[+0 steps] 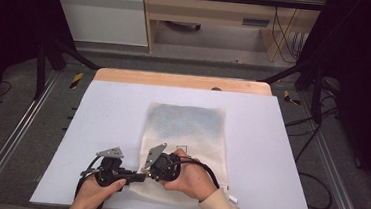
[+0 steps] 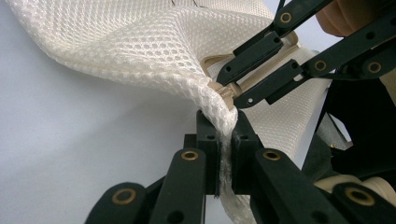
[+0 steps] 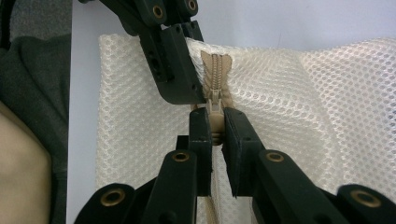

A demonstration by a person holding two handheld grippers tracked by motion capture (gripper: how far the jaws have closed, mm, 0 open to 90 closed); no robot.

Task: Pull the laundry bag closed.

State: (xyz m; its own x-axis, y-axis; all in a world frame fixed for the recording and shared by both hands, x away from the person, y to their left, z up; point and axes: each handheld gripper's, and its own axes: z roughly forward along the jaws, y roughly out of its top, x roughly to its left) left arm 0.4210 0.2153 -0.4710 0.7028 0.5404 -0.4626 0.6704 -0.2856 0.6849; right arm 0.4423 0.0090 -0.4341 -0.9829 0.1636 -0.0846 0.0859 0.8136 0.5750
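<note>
Lay flat on table (image 1: 96, 127): mesh bag (image 1: 186, 129). Left gripper (image 2: 226, 154) clamped on bag's corner; right gripper (image 3: 215, 140) pinched on zipper pull (image 3: 215, 109). Zipping likely begun; next, probably a steady pull along zipper, corner held taut.

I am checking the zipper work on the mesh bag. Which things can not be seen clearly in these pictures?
- High view: the hands and both grippers hide the near edge of the mesh bag, zipper included.
- Right gripper view: the zipper pull is partly hidden between the right gripper jaws.
- Left gripper view: the left gripper pinches mesh; the zipper is mostly covered.
- The blue thing inside the bag is blurred by mesh.
</note>
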